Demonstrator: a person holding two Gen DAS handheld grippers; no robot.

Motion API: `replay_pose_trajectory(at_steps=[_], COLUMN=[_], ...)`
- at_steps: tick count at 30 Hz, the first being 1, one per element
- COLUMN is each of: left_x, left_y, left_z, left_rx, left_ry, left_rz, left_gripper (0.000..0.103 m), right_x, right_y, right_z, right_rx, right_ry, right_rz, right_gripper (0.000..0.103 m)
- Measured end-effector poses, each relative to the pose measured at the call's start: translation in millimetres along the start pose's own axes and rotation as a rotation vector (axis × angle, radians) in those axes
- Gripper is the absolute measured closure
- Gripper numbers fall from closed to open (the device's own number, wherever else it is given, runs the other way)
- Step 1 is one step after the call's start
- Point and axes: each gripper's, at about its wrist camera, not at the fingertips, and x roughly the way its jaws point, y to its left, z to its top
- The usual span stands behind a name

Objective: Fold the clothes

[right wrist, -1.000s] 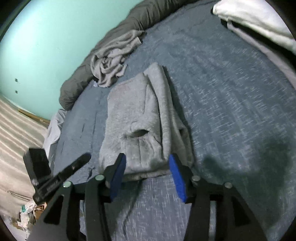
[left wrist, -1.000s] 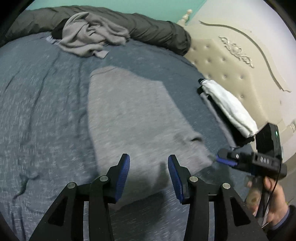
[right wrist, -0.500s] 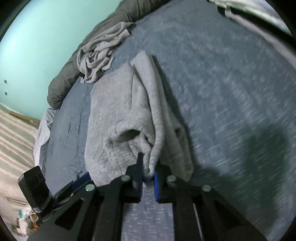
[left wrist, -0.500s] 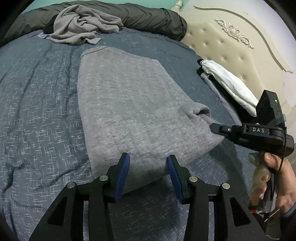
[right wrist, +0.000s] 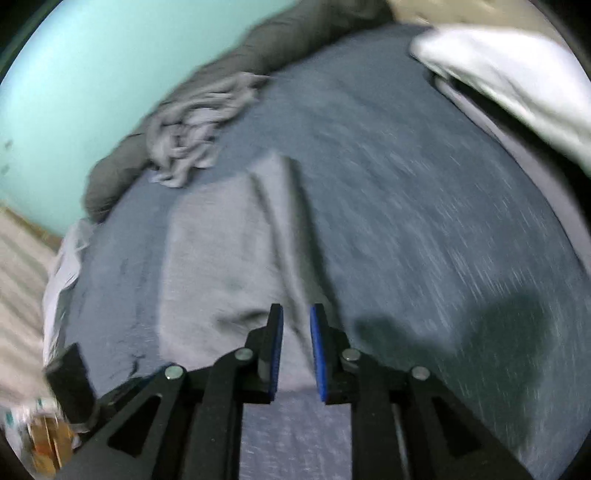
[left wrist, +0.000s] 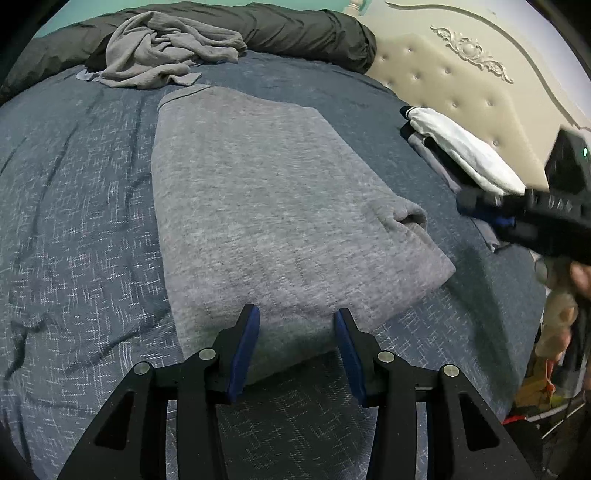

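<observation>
A grey sweater lies folded into a long rectangle on the blue bed cover, with a rolled cuff at its right corner. My left gripper is open, its blue pads straddling the sweater's near edge without pinching it. My right gripper hovers to the right of the sweater, off the cloth, held by a person's hand. The right wrist view is blurred. There the right gripper has a narrow gap between its pads, and the sweater lies beyond them.
A crumpled grey garment lies at the far side against a dark rolled duvet. A stack of folded clothes with a white one on top sits by the padded headboard. Bare blue cover surrounds the sweater.
Half a second ago the right gripper was shut on the sweater's folded edge. It has since let go, parted slightly and pulled away. The left gripper stays open at the near edge.
</observation>
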Motion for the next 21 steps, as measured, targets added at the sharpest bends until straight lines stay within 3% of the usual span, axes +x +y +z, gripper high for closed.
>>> replay_pose_trajectory(at_steps=[3, 11, 14, 21], left_x=[-2, -5, -6, -20], left_y=[0, 5, 9, 17], left_z=[-2, -1, 4, 40], left_rx=[-0.006, -0.025, -0.051, -0.056], left_ry=[-0.003, -0.002, 0.004, -0.043], left_rz=[0.004, -0.016, -0.044, -0.085], left_gripper=[0.057, 0.057, 0.058, 0.062], right_x=[21, 68, 85, 94], right_y=[24, 24, 23, 13], right_z=[10, -2, -7, -10], right_rx=[-0.063, -0.208, -0.263, -0.316], right_ry=[0.03, 0.111, 0.142, 0.168], right_rz=[0.051, 0.002, -0.018, -0.018], right_gripper=[0.088, 0.088, 0.094, 0.097])
